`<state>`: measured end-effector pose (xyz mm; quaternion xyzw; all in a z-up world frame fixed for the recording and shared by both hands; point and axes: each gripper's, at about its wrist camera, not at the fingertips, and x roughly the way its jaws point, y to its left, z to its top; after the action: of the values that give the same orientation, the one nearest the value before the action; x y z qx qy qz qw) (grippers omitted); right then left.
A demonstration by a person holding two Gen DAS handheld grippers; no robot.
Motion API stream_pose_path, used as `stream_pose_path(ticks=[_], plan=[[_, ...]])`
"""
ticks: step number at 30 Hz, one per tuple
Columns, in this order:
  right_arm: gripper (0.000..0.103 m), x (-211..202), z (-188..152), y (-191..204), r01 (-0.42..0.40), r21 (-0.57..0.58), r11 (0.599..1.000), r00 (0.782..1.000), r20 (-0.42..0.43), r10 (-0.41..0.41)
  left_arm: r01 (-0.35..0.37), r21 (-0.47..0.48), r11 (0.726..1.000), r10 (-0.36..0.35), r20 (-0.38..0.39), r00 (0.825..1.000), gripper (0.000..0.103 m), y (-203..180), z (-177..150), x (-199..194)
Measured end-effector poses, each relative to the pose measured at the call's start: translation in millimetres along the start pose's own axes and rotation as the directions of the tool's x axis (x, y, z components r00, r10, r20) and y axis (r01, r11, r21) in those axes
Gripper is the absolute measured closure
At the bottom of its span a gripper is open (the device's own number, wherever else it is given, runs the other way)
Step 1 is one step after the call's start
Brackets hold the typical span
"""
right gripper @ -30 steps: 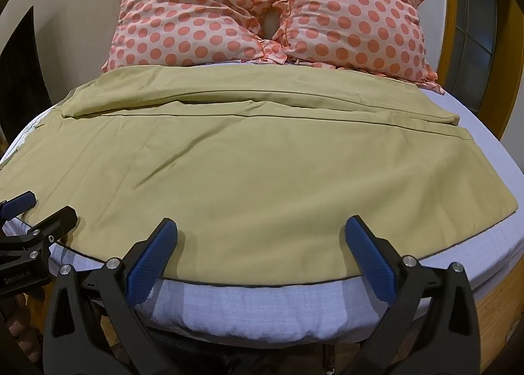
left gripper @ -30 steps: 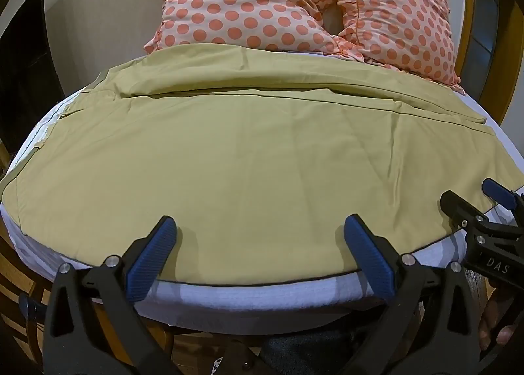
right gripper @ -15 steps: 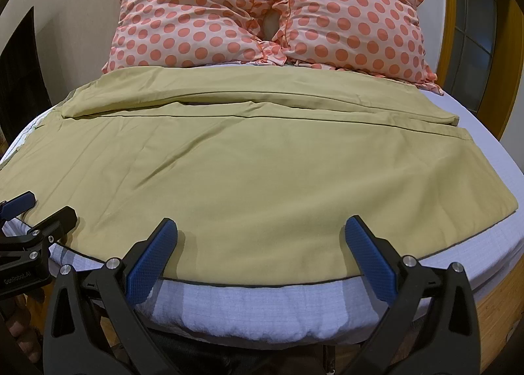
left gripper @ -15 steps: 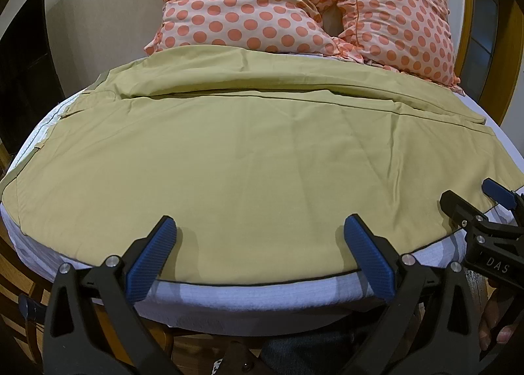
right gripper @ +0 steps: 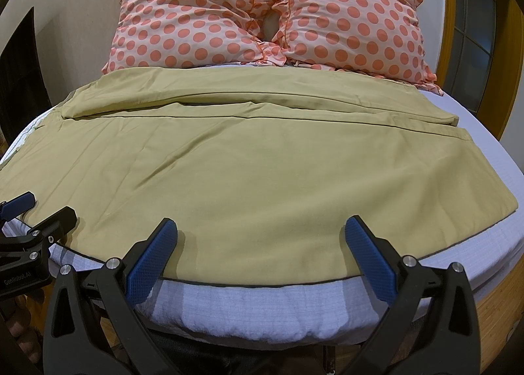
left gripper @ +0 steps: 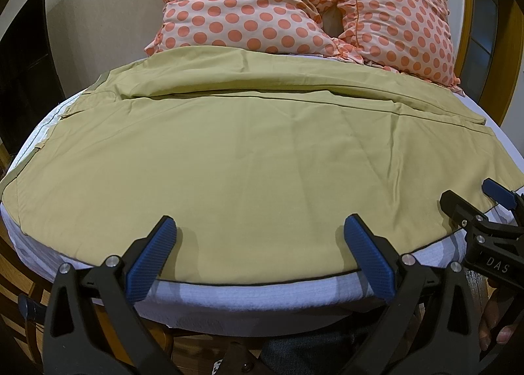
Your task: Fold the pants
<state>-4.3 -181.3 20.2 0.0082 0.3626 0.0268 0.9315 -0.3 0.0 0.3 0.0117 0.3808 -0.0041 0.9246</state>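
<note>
White bedding covers the bed (left gripper: 262, 293) that fills the left wrist view, with a pale wall behind its head and a dark opening at the far left. Olive-green pants (left gripper: 255, 162) lie spread flat across the mattress, reaching from the left edge to the right edge; their near hem runs just inside the foot edge, and a folded-over band of the same cloth lies along their far side. Two pink pillows with orange dots (left gripper: 294, 5) lean together at the head edge, touching the far side of the pants. The left gripper (left gripper: 260, 237) hovers at the foot edge with its blue-padded fingers (left gripper: 154, 257) spread wide apart, holding nothing, its tips just above the near hem. At the right edge of this view the right gripper (left gripper: 484, 201) appears from the side, its fingers parted, near the pants' right near corner. From the right wrist view, the same bed (right gripper: 262, 306) shows a strip of white bedding at the foot edge and along the right edge, beside a wooden-framed glass door (right gripper: 471, 34). The pants (right gripper: 255, 172) lie flat, their right near corner well inside the right edge of the mattress. The pillows (right gripper: 268, 11) stand at the head edge. The right gripper (right gripper: 262, 237) hangs spread wide and empty over the near hem. The left gripper (right gripper: 39, 208) shows at the left edge, parted, over the pants' left near part.
</note>
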Motion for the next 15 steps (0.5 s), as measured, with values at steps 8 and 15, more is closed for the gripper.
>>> stream_pose_path(ticks=[8, 15], plan=[[0.001, -0.1, -0.3, 0.2, 0.002, 0.001, 1.0, 1.0, 0.004, -0.002, 0.0, 0.0, 1.0, 0.0, 0.002, 1.0, 0.002, 0.0, 0.0, -0.1], [0.001, 0.3, -0.2, 0.3, 0.002, 0.001, 1.0, 1.0, 0.005, -0.002, 0.0, 0.0, 1.0, 0.0, 0.003, 1.0, 0.002, 0.0, -0.1, -0.2]])
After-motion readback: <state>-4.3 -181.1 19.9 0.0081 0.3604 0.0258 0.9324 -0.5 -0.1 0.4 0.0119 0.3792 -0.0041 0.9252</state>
